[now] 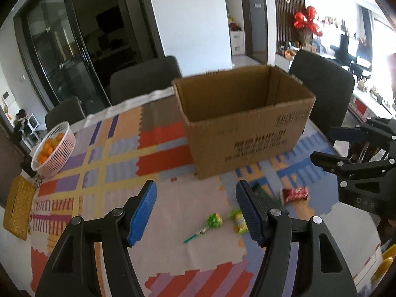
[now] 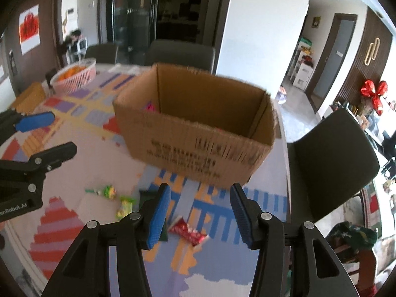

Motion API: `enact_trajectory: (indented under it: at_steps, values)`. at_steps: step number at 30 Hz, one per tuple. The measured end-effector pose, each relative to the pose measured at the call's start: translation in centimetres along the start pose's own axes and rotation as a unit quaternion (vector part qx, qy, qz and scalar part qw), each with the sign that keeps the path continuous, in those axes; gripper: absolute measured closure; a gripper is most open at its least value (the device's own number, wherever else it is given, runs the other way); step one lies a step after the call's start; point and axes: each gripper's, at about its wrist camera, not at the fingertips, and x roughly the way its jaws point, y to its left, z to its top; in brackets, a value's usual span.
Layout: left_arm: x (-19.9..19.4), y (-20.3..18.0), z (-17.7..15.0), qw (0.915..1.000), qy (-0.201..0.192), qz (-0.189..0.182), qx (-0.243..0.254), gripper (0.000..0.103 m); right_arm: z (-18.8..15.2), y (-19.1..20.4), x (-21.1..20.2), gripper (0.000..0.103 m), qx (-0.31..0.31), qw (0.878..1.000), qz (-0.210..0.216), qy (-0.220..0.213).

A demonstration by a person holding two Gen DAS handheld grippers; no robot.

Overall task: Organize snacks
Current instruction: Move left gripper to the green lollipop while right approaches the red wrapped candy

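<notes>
Left gripper (image 1: 196, 212): jaws stood wide apart and held nothing, hovering above the patterned tablecloth (image 1: 118, 153) short of the snacks.
Right gripper (image 2: 200, 216): jaws likewise spread wide and empty, poised over the red wrapped snack (image 2: 189, 232).
Snacks: the red wrapped snack lay on the cloth in front of the cardboard box (image 1: 245, 121); a green lollipop (image 1: 213, 221) and a yellow-green candy packet (image 1: 238, 221) lay near each other to its left; a dark green packet (image 2: 148, 194) sat partly hidden behind the right gripper's left finger.
Box: open-topped, standing upright beyond the snacks (something pink showed inside, too blurred to name).
Handling, red snack: probably light, crinkly and slick in its foil; best pinched across the narrow middle, gently, lest the contents crush.
Handling, lollipop: the wrapped head looked the surer hold, since the thin stick could slip or pivot.
Elsewhere: a pink basket of oranges (image 1: 53, 148) stood well apart at the table's far left.
</notes>
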Motion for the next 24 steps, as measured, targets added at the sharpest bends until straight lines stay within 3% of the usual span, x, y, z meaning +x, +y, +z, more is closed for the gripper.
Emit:
enact_trajectory:
  at_steps: [16, 24]
  values:
    - [6.7, -0.6, -5.1, 0.9935, 0.111, -0.009, 0.026, 0.037, -5.0, 2.6, 6.4, 0.052, -0.059, 0.990, -0.001, 0.130]
    - [9.3, -0.8, -6.0, 0.9898, 0.139, -0.017, 0.030, 0.037, -6.3, 2.4, 8.8, 0.052, -0.074, 0.984, -0.013, 0.162]
